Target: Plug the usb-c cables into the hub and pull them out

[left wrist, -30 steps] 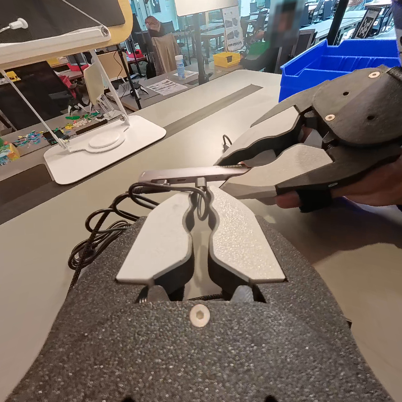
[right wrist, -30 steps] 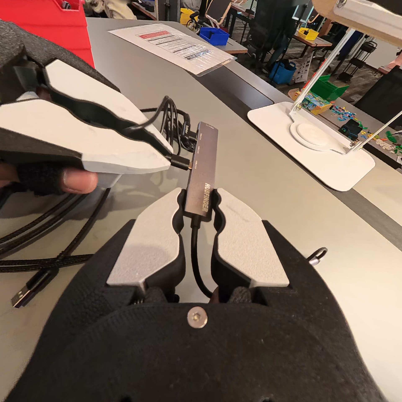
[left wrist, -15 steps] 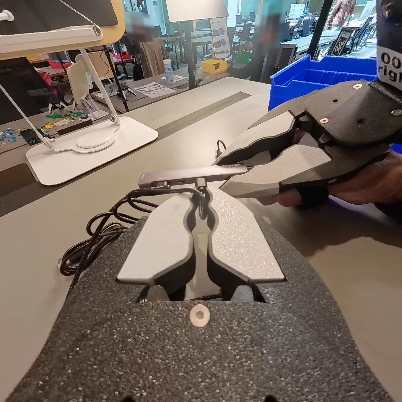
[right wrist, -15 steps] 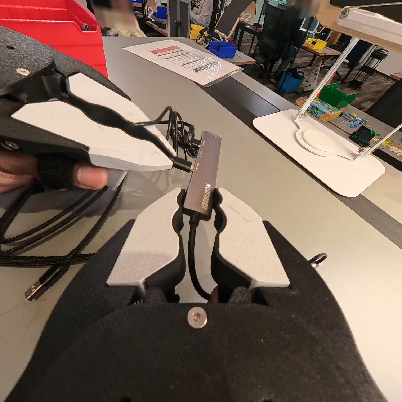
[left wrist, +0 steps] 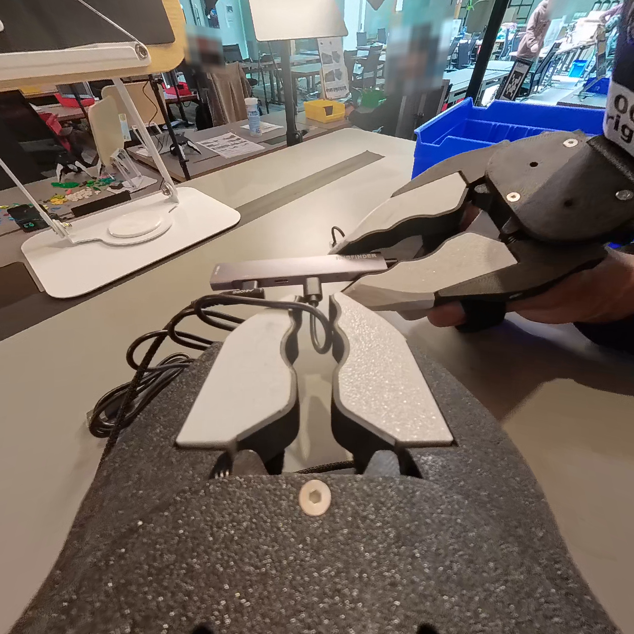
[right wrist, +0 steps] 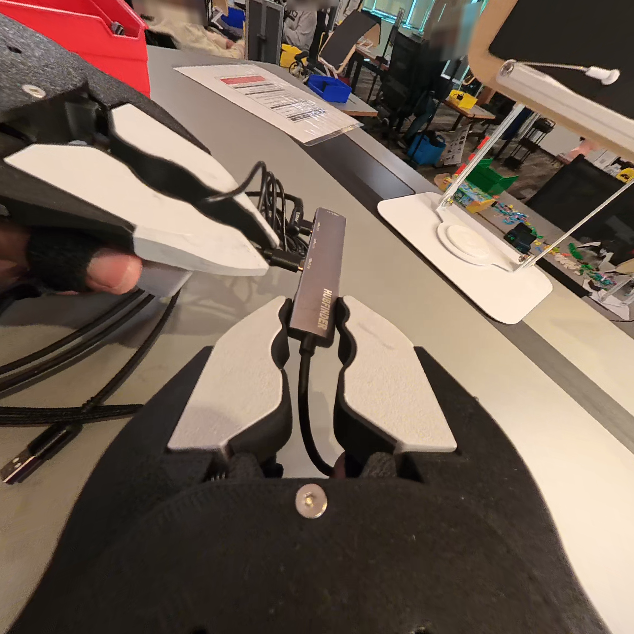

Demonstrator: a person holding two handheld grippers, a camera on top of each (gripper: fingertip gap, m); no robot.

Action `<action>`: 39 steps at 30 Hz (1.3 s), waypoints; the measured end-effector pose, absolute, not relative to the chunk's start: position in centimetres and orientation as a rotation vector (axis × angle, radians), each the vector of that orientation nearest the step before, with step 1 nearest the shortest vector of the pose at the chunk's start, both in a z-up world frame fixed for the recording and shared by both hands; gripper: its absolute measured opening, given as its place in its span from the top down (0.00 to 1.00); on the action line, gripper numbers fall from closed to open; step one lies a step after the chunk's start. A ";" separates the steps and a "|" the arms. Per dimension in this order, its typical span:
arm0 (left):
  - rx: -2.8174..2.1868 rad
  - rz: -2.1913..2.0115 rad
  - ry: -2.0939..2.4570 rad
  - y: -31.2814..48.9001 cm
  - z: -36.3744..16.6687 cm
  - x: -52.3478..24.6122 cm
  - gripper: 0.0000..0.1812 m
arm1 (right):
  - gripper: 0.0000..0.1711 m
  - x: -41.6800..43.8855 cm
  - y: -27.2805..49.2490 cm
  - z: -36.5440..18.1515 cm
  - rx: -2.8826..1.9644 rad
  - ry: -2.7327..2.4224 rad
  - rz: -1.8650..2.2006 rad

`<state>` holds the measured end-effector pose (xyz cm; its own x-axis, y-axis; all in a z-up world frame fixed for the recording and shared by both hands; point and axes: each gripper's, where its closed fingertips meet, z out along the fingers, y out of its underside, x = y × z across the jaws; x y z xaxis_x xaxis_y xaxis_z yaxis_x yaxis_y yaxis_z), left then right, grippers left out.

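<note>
The slim brushed-metal hub [right wrist: 317,274] is pinched by the right gripper [right wrist: 311,308], long axis pointing toward 12 o'clock above the grey table [right wrist: 394,291]. At 9 o'clock, the left gripper [left wrist: 314,302] has let go of the plugged-in usb-c plug [left wrist: 313,286], fingers spread.

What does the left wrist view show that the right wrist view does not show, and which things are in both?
Only the left wrist view shows the blue bin behind the right gripper, and the hub's side ports.

Only the right wrist view shows the red bin, the laminated sheet, a loose USB-A plug and the hub's own cable between the right jaws.

Both show the grey hub clamped by the right gripper, the USB-C plug at the hub's side, near the left gripper, the black cable coil and the white lamp base.
</note>
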<state>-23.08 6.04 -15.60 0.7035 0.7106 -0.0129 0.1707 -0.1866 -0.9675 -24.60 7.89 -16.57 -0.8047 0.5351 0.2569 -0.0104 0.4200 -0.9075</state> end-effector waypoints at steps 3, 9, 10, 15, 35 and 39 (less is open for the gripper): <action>-1.708 0.582 -0.725 5.9 -15.4 -23.2 0.89 | 0.86 -24.6 7.8 -16.4 -0.439 -2.146 1.398; -1.694 0.595 -0.733 5.7 -15.1 -23.3 0.88 | 0.86 -24.5 7.6 -16.3 -0.427 -2.131 1.396; -1.695 0.597 -0.729 5.7 -15.1 -23.2 0.88 | 0.86 -24.5 7.7 -16.2 -0.428 -2.126 1.397; -1.699 0.606 -0.726 5.8 -15.0 -23.2 0.89 | 0.86 -24.5 7.7 -16.2 -0.427 -2.121 1.404; -1.735 0.517 -0.654 6.5 -15.5 -22.2 0.94 | 0.85 -23.2 7.8 -15.1 -0.269 -2.145 1.481; -1.738 0.522 -0.655 6.6 -15.7 -22.1 0.94 | 0.85 -23.2 7.9 -15.4 -0.250 -2.156 1.444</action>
<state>-22.14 6.55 -15.67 0.7455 0.6664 -0.0110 0.1598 -0.1949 -0.9677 -23.23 7.93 -15.41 -0.8435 0.4297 0.3223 -0.1343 0.4121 -0.9012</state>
